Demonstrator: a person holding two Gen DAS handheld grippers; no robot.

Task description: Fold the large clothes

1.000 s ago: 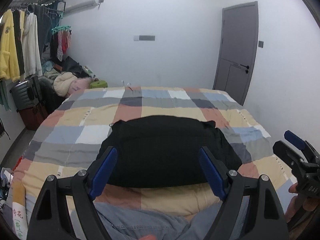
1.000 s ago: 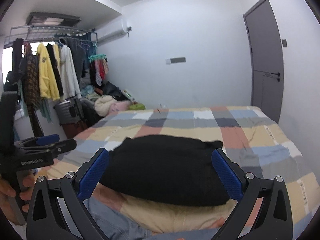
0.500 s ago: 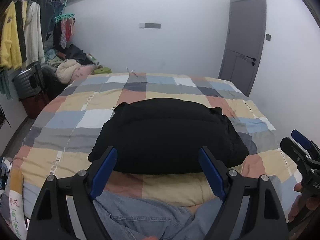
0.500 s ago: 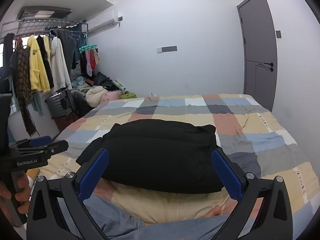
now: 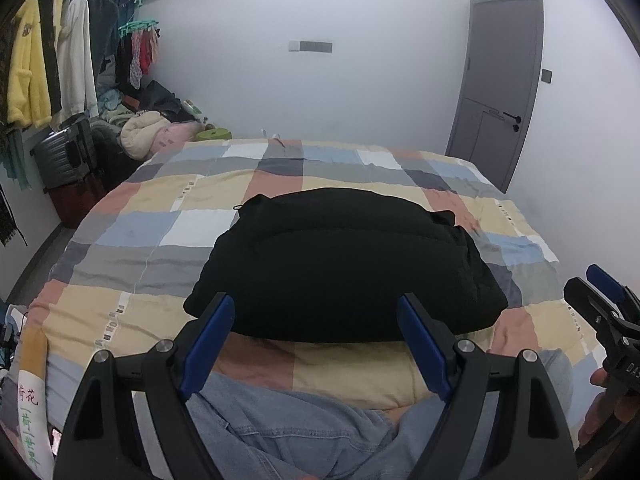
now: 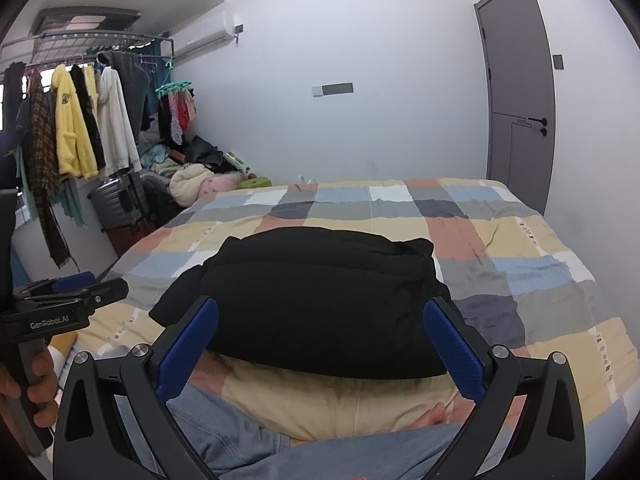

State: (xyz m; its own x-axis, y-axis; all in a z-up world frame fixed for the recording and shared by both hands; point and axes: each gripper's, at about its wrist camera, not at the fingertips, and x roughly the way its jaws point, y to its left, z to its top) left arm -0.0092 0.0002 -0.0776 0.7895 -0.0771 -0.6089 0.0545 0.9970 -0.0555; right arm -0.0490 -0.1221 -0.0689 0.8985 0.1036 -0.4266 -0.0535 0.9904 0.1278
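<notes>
The bulky black padded garment lies as a compact, roughly rectangular bundle on the patchwork-checked quilt of the bed, ahead of both pairs of jaws and apart from them. The left gripper has its blue-padded jaws spread wide with nothing between them; the right gripper is likewise wide apart and holds nothing. Both hover short of the bundle's near edge, above the person's blue denim-clad legs. Judging by the tidy, layered shape, the folding looks essentially finished; what may remain is smoothing the slightly flared near-left corner or carrying the bundle away.
</notes>
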